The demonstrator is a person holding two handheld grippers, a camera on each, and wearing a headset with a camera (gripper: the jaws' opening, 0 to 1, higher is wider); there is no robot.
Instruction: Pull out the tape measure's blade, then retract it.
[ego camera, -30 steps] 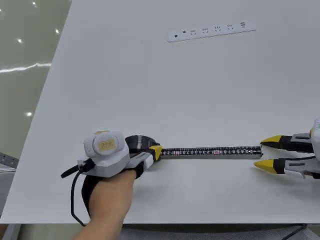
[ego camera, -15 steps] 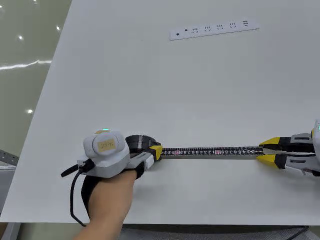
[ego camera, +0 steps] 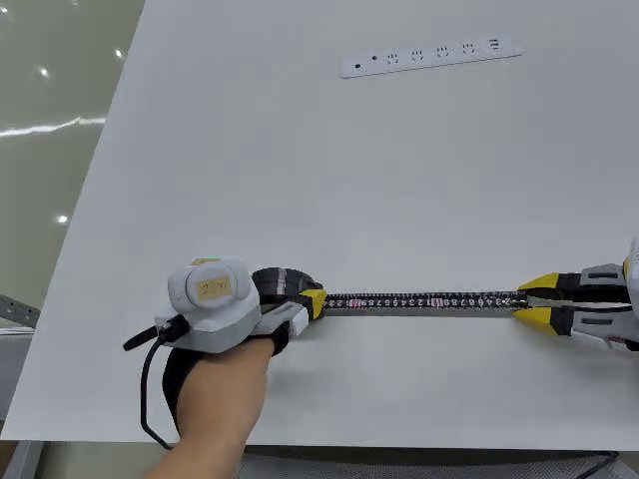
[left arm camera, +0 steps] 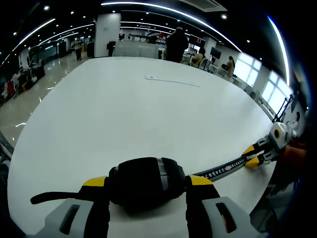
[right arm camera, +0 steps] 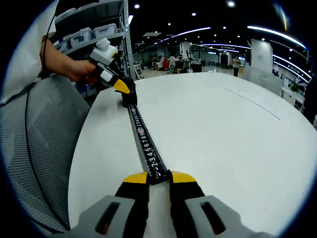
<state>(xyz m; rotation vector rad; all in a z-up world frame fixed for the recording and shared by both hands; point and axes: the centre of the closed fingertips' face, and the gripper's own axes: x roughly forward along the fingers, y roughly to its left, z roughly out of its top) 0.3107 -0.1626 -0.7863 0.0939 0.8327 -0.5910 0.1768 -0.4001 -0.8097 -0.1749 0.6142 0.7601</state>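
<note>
Left gripper (ego camera: 302,309): clamped round the tape measure case (ego camera: 278,285) on the table (ego camera: 300,160).
Blade (ego camera: 419,300): lay flat, running right from the case.
Right gripper (ego camera: 532,303): gaped a second ago, then pinched shut on the blade tip, well right of the case.
Power strip (ego camera: 431,57): far beyond the case.
Upshot: tip grabbed, probably set for guiding it back.

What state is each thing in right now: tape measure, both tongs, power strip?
tape measure case: gripped at the blade's near end
blade: pulled out, stretched straight between the two tongs
left tongs: shut on the tape measure case
right tongs: shut on the blade's tip
power strip: nothing plugged in
</note>
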